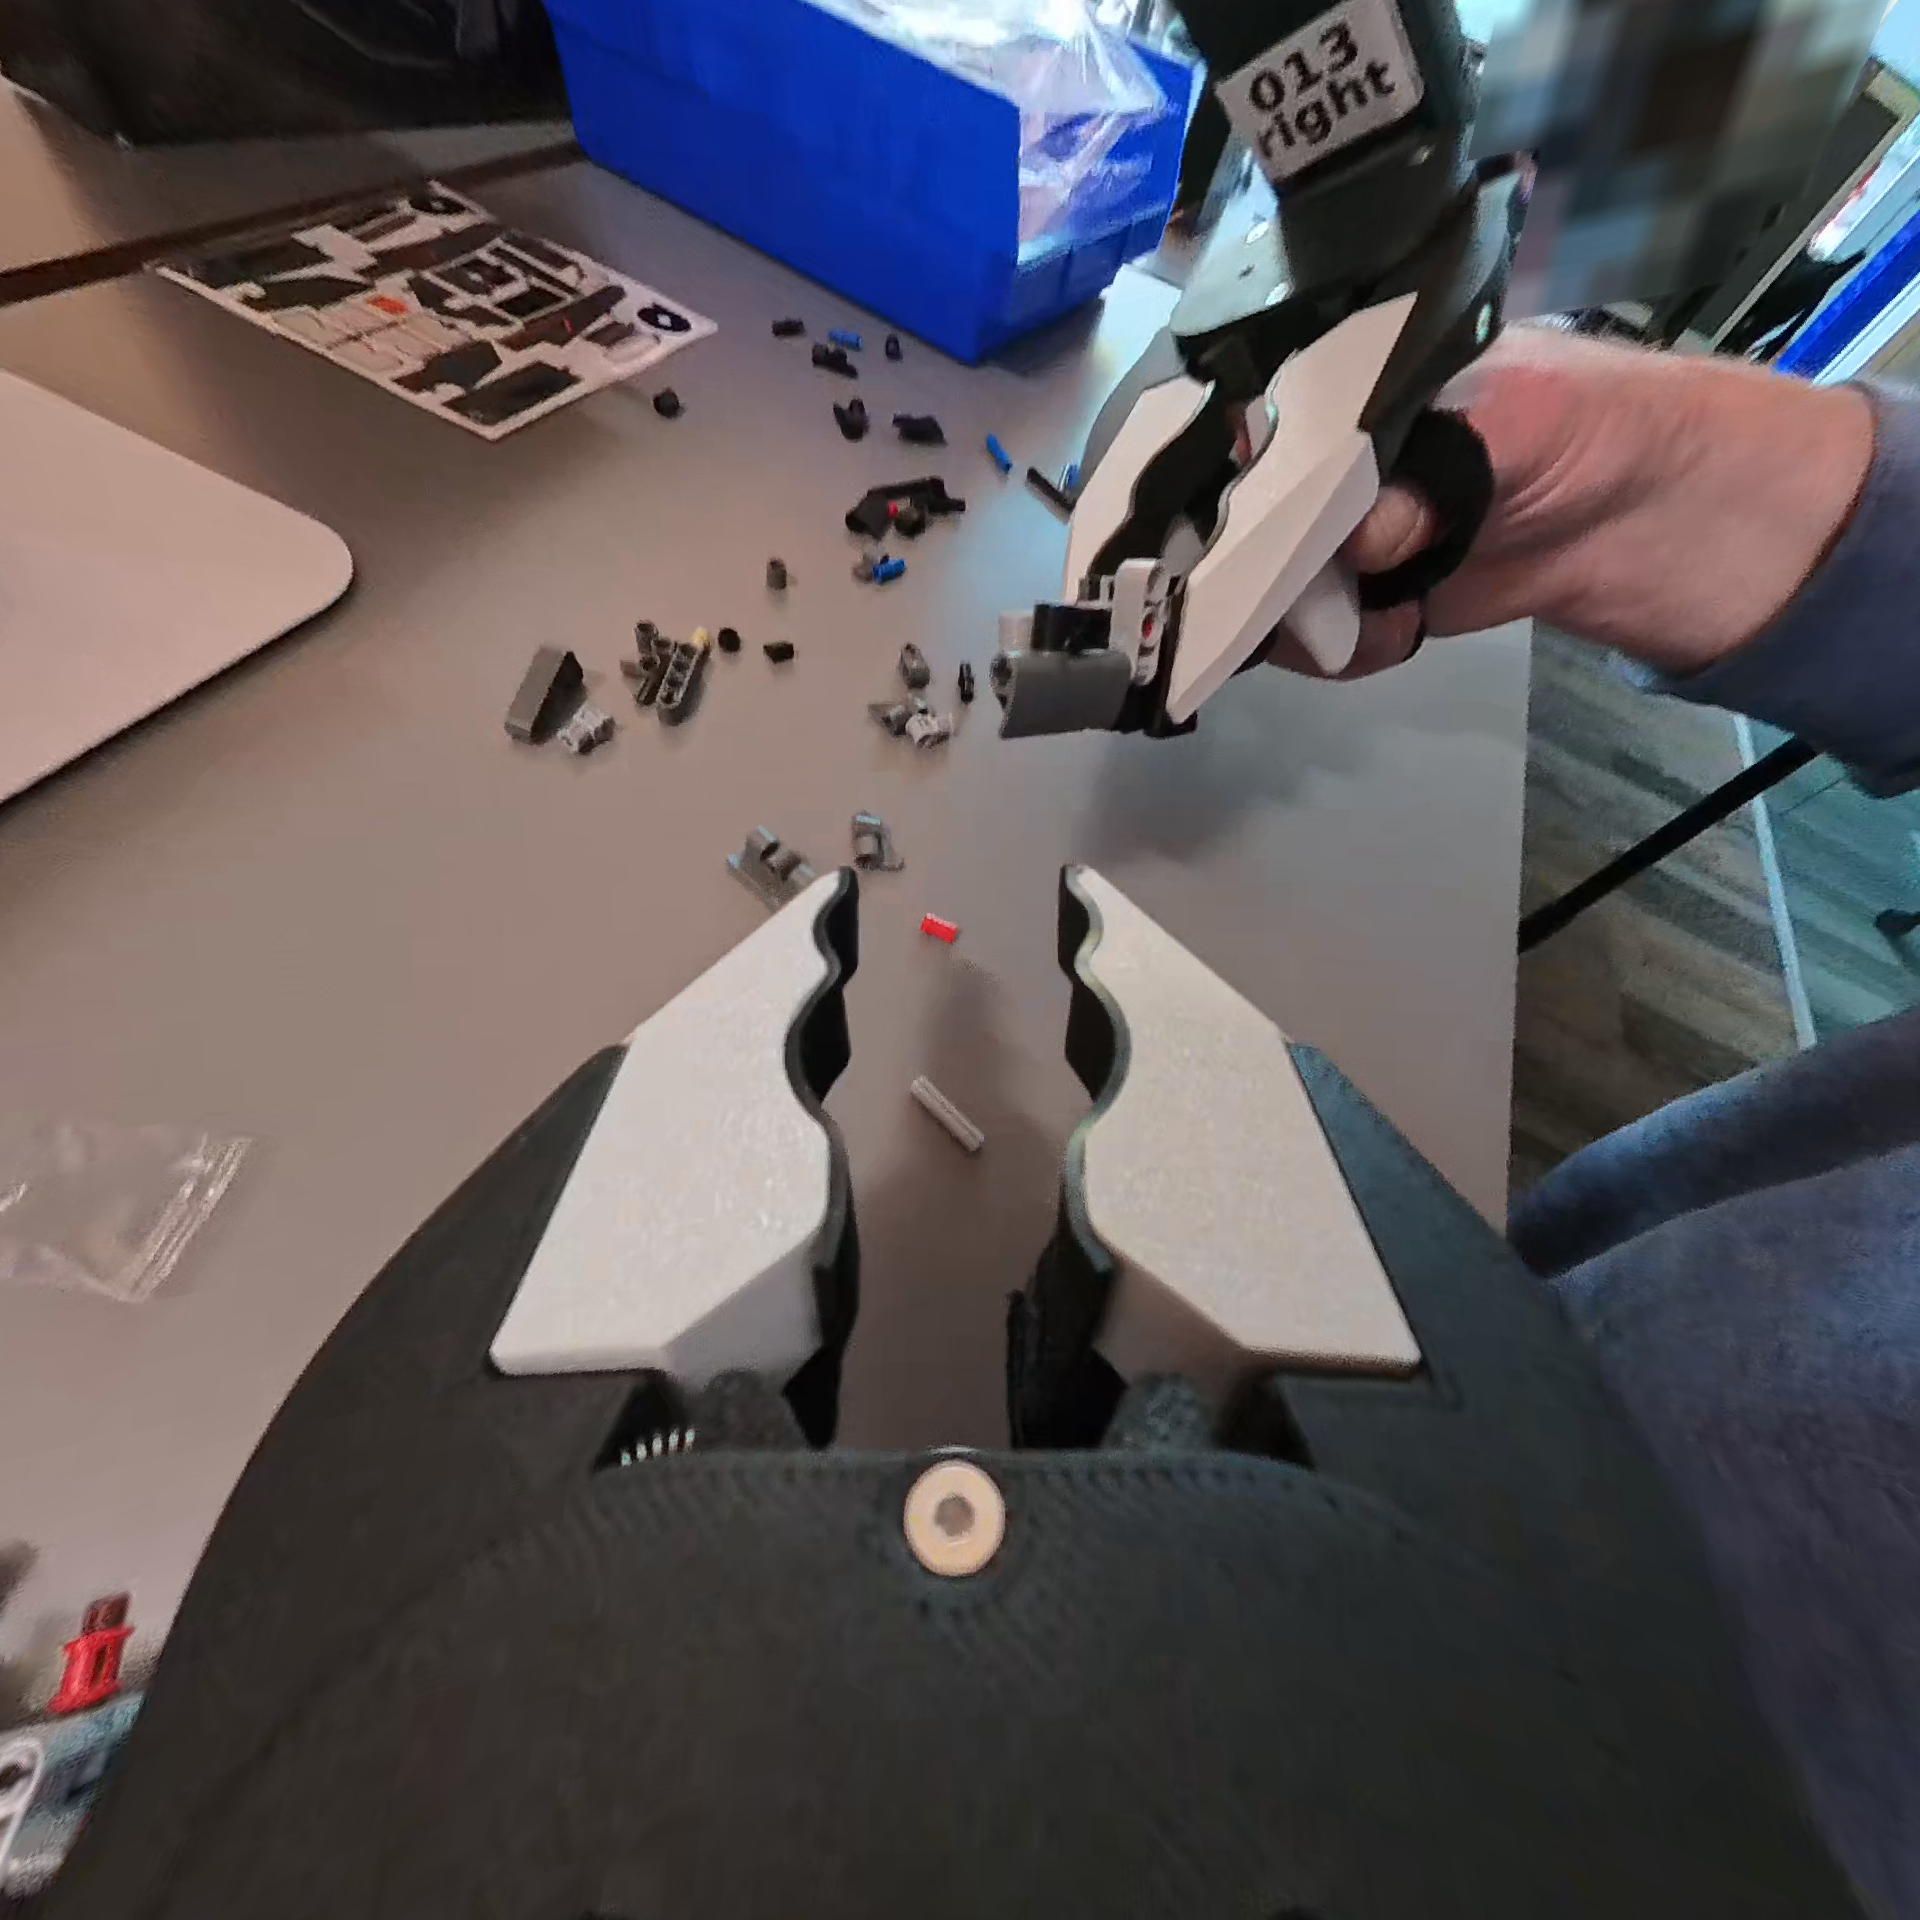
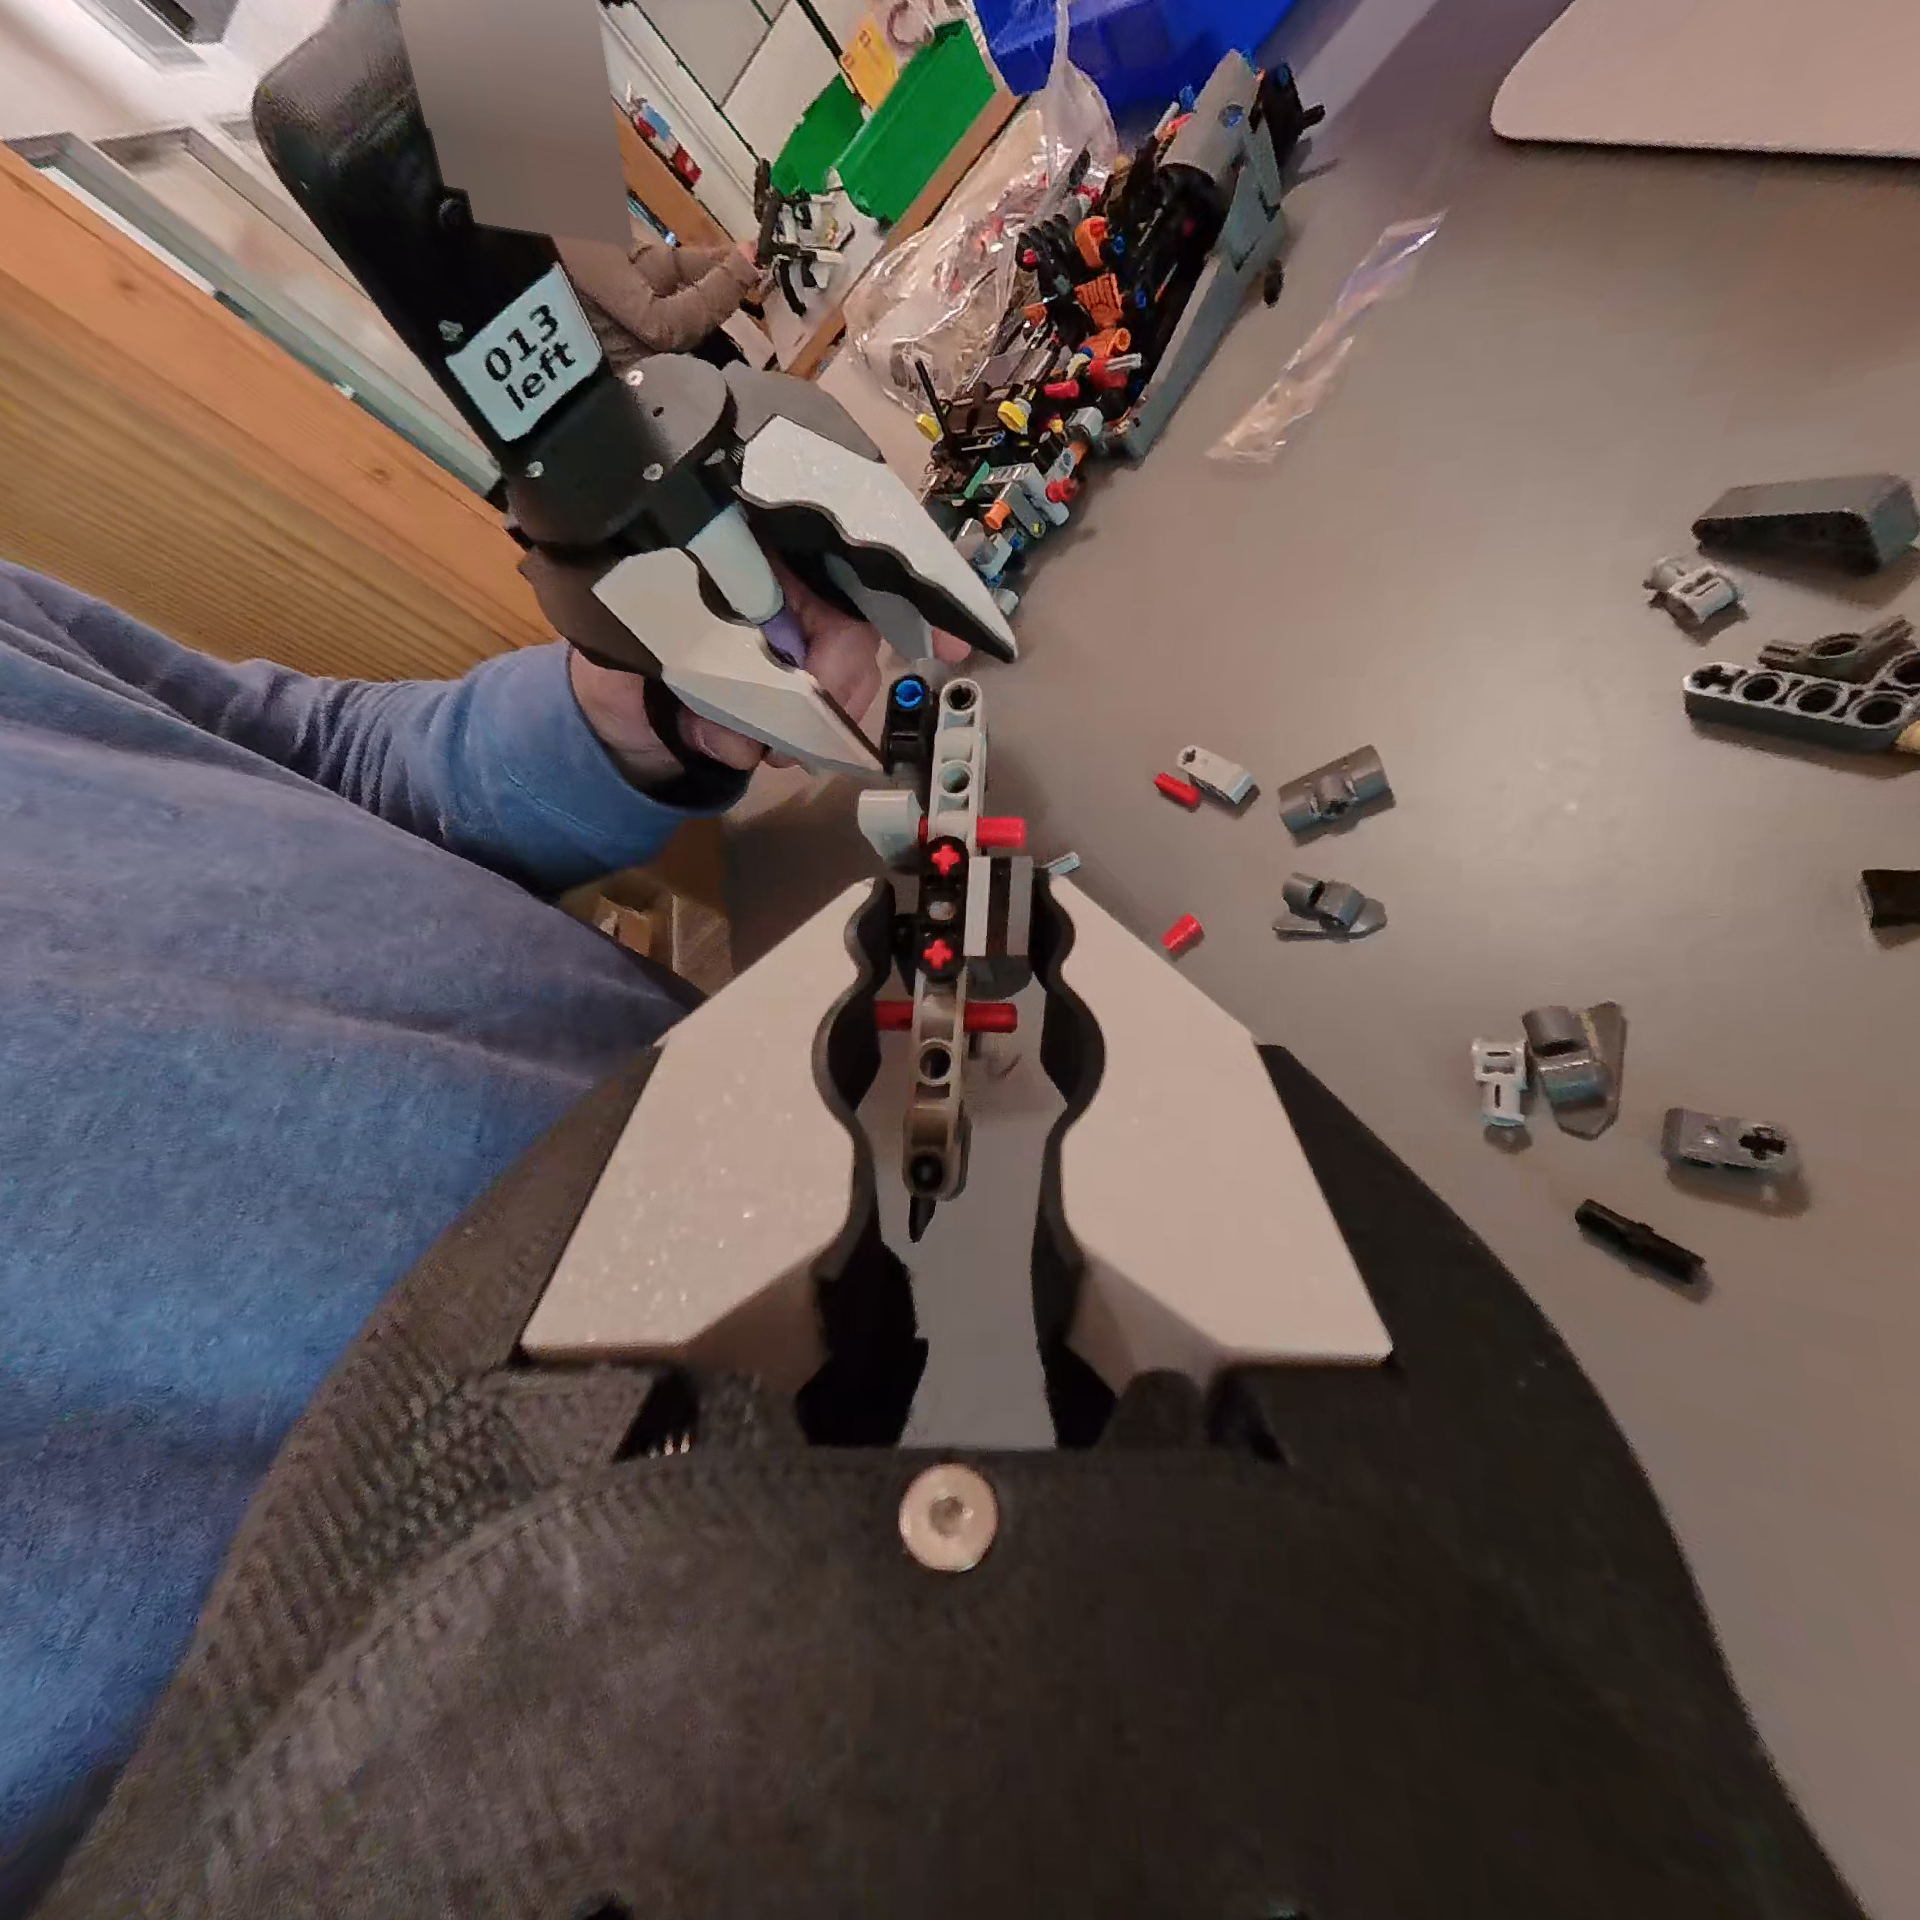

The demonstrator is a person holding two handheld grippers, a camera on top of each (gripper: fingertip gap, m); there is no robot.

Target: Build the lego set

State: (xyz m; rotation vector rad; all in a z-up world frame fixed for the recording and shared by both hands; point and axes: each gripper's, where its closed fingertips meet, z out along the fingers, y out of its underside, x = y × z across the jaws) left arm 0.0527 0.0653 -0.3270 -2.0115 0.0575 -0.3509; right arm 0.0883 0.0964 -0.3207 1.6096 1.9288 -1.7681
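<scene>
My right gripper (image 2: 961,894) is shut on a small Lego sub-assembly (image 2: 951,883) of grey beams, black connectors and red pins, held above the dark table. In the left wrist view the right gripper (image 1: 1138,644) shows at the upper right with the sub-assembly (image 1: 1070,675) sticking out of its tips. My left gripper (image 1: 958,894) is open and empty, low over the table. A red pin (image 1: 938,928) and a grey axle (image 1: 945,1114) lie on the table between its fingers. In the right wrist view the left gripper (image 2: 940,707) is open, just beyond the sub-assembly's top end.
Loose grey, black and blue parts (image 1: 675,675) lie scattered on the table. A blue bin (image 1: 831,156) and a sticker sheet (image 1: 436,301) sit at the back, a pale flat slab (image 1: 135,561) at the left. The table edge (image 1: 1519,831) runs along the right. A pile of parts (image 2: 1070,343) lies farther off. Tip to tip, the grippers are about 6 cm apart.
</scene>
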